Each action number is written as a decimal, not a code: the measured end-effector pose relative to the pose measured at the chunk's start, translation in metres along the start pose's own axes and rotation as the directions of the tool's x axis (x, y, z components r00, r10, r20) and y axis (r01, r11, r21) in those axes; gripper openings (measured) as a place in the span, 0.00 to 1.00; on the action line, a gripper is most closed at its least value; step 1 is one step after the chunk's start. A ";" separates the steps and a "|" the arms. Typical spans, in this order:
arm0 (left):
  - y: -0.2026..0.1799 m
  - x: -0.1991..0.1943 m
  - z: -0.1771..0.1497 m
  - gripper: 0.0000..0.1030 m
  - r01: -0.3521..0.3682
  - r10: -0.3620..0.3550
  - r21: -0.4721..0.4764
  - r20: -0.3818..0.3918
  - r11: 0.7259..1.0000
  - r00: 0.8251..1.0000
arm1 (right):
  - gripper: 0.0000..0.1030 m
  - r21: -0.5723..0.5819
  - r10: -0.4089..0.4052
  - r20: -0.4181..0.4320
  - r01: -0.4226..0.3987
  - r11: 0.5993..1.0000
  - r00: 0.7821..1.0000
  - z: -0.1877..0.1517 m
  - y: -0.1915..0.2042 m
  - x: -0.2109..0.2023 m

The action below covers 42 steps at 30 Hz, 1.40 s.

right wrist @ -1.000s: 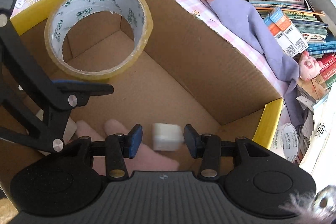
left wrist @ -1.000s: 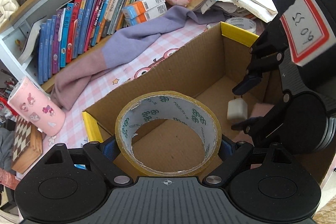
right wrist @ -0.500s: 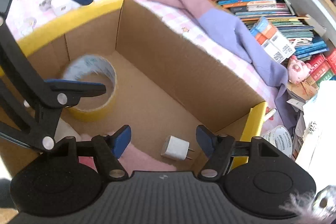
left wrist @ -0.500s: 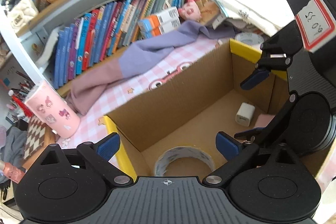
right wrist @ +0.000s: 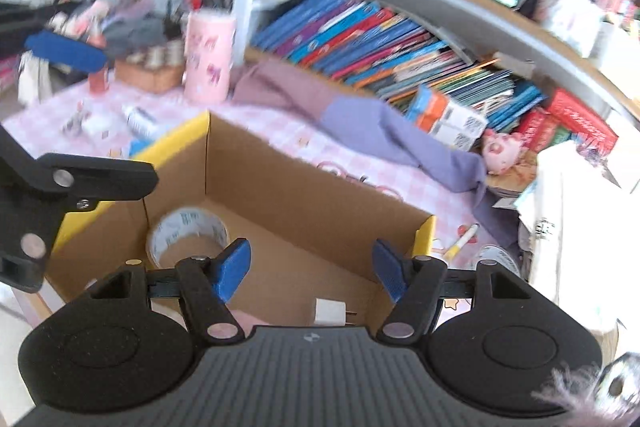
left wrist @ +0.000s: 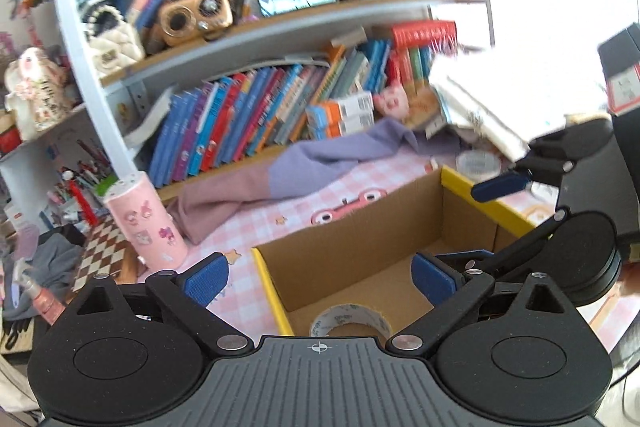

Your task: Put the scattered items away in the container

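Observation:
A cardboard box (left wrist: 352, 251) (right wrist: 296, 195) with yellow flap edges stands on the pink checked cloth. A roll of clear tape (left wrist: 350, 319) (right wrist: 188, 233) lies on its floor. A white charger plug (right wrist: 330, 311) lies there too, near the right wrist camera. My left gripper (left wrist: 320, 277) hangs above the box's near corner, open wide with nothing between its blue pads. My right gripper (right wrist: 312, 267) is open above the box, empty. It also shows at the right of the left wrist view (left wrist: 500, 185). A small pen (right wrist: 460, 245) and another tape roll (left wrist: 478, 163) lie outside the box.
A pink cylindrical cup (left wrist: 146, 223) (right wrist: 208, 57) and a purple-pink garment (left wrist: 304, 167) (right wrist: 380, 135) lie behind the box. Several small items (right wrist: 116, 121) are scattered on the cloth at the left. Shelves of books (left wrist: 256, 115) rise behind. A white bag (right wrist: 576, 227) sits at the right.
The left gripper let go of the tape roll, which now lies in the box. The right gripper released the white plug. Both grippers rose and tilted up away from the box.

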State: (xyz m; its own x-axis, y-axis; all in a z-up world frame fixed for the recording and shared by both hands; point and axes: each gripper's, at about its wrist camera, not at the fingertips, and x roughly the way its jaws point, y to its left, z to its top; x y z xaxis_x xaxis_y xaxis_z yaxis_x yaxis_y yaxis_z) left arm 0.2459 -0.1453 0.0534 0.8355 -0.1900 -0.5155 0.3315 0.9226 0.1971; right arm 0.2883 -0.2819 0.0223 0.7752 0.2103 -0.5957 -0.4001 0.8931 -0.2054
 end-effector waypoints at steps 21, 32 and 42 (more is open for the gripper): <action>0.052 -0.078 -0.058 0.97 0.008 0.007 -0.206 0.072 0.979 0.997 | 0.69 0.439 -0.380 0.108 0.298 0.847 0.919 -0.025 0.059 -0.109; 0.088 -0.103 -0.100 0.97 -0.019 0.026 -0.266 0.024 0.964 0.999 | 0.69 0.507 -0.431 -0.002 0.372 0.778 0.903 -0.050 0.115 -0.125; 0.104 -0.123 -0.123 0.97 0.007 -0.002 -0.267 0.020 0.964 1.000 | 0.69 0.495 -0.427 -0.027 0.383 0.780 0.904 -0.053 0.169 -0.132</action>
State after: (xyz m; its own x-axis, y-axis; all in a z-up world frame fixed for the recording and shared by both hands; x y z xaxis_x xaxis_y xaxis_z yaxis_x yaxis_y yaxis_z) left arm 0.1235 0.0152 0.0343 0.8435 -0.1985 -0.4991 0.2086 0.9773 -0.0363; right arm 0.0919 -0.1796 0.0246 0.8583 -0.2020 -0.4717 0.2271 0.9739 -0.0038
